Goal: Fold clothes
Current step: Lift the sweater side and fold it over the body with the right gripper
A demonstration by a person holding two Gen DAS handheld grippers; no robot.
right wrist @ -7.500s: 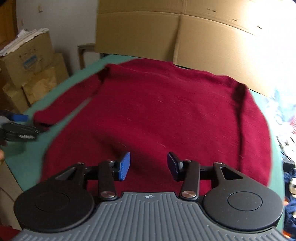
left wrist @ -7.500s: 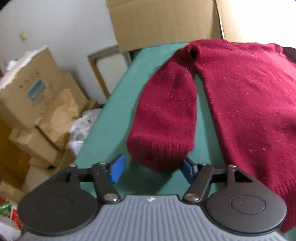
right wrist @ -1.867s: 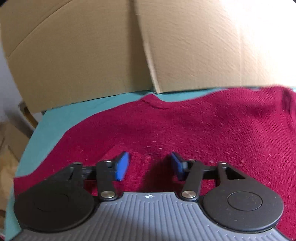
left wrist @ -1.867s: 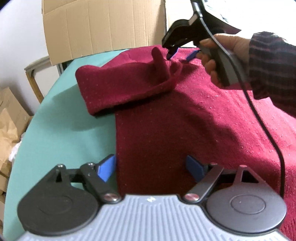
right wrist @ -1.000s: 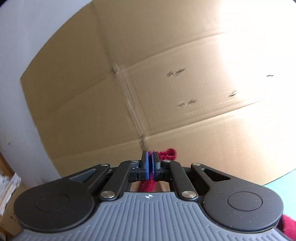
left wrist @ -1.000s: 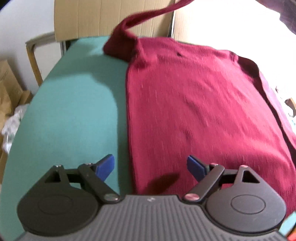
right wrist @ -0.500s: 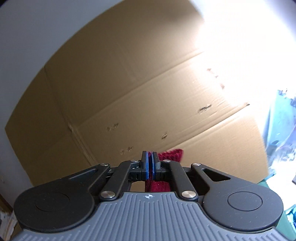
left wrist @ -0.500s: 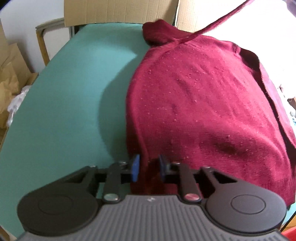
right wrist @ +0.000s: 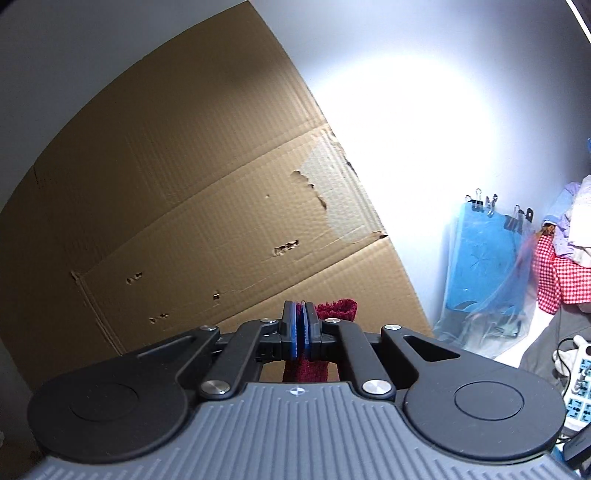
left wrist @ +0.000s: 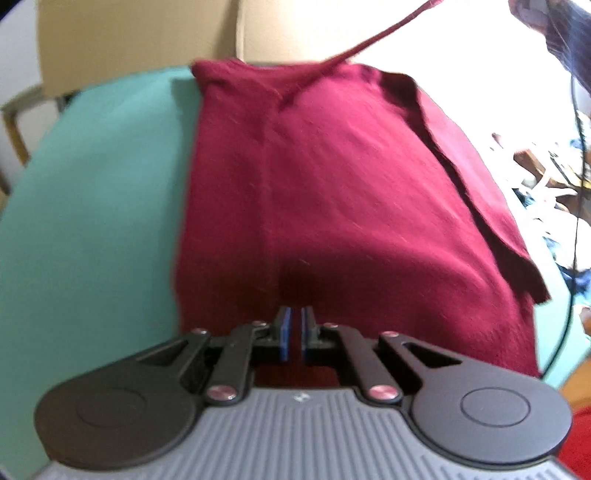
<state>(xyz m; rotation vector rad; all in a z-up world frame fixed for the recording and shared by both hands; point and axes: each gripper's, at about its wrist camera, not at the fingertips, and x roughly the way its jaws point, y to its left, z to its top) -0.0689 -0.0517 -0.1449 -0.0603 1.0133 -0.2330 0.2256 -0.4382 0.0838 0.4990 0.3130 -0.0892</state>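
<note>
A dark red knitted sweater (left wrist: 332, 192) lies on the green table (left wrist: 92, 206). My left gripper (left wrist: 295, 334) is shut on the sweater's near hem edge. One sleeve (left wrist: 384, 29) stretches up and right from the far shoulder, out of the view. My right gripper (right wrist: 300, 328) is shut on the sleeve's cuff (right wrist: 338, 308) and holds it high in the air, facing the cardboard and wall. The table does not show in the right wrist view.
A big cardboard sheet (right wrist: 184, 206) stands behind the table against the wall. A wooden frame (left wrist: 14, 122) stands off the table's far left. A blue plastic bag (right wrist: 484, 273) and piled clothes (right wrist: 565, 258) are at the right.
My left gripper has closed fully on the hem and lifted it a little. My right gripper has swung to the right with the cuff still held high.
</note>
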